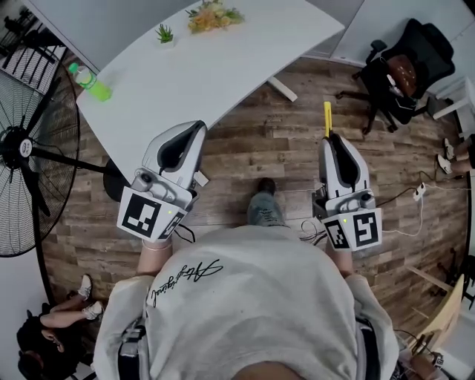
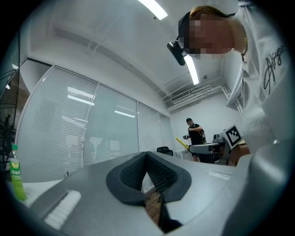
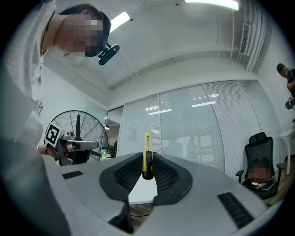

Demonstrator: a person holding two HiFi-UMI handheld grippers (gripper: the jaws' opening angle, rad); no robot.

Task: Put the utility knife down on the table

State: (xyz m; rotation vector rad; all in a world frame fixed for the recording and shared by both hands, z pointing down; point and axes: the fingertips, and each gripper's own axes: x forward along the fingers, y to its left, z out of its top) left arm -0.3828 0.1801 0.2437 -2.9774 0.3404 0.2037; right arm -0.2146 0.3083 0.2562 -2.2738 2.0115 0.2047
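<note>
The utility knife (image 1: 327, 117) is yellow with a black slider. It stands out from the tips of my right gripper (image 1: 330, 138), which is shut on it above the wooden floor, right of the white table (image 1: 223, 67). In the right gripper view the knife (image 3: 147, 156) is pinched upright between the two black pads, its yellow end rising above them. My left gripper (image 1: 194, 132) hangs over the table's near edge. In the left gripper view its pads (image 2: 146, 155) meet at the tip with nothing between them. That view also shows the knife (image 2: 180, 142) far off to the right.
A green bottle (image 1: 90, 82), a small potted plant (image 1: 165, 33) and flowers (image 1: 214, 15) stand on the table's far side. A large floor fan (image 1: 30, 148) stands left, an office chair (image 1: 404, 70) right. Cables (image 1: 404, 194) lie on the floor. Another person (image 2: 194, 131) stands far off.
</note>
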